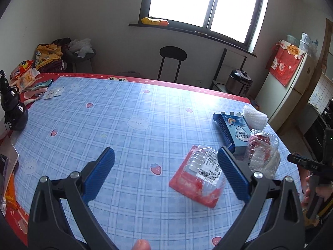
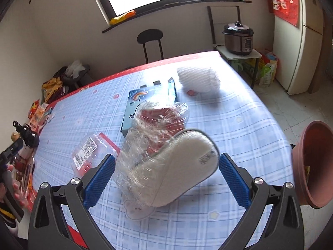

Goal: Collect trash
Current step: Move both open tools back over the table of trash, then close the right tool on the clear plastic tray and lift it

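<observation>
My left gripper (image 1: pixel 165 173) is open and empty above the blue checked tablecloth (image 1: pixel 124 114). A red and clear plastic tray with a label (image 1: pixel 197 177) lies just left of its right finger. Beyond it are a blue box (image 1: pixel 234 131), crumpled cling film over a red tray (image 1: pixel 263 152) and white foam netting (image 1: pixel 255 117). My right gripper (image 2: pixel 166 175) is open, its fingers on either side of a white foam tray with crumpled cling film (image 2: pixel 166 162). The blue box (image 2: pixel 145 104), foam netting (image 2: pixel 197 79) and labelled tray (image 2: pixel 91 152) show there too.
A reddish-brown bin (image 2: pixel 314 164) stands off the table's right edge. A black gourd ornament (image 1: pixel 12 108), spoons and snack packets (image 1: pixel 31 79) sit at the table's left. A stool (image 1: pixel 171 62), rice cooker (image 2: pixel 239 37) and fridge (image 2: pixel 295 37) stand beyond.
</observation>
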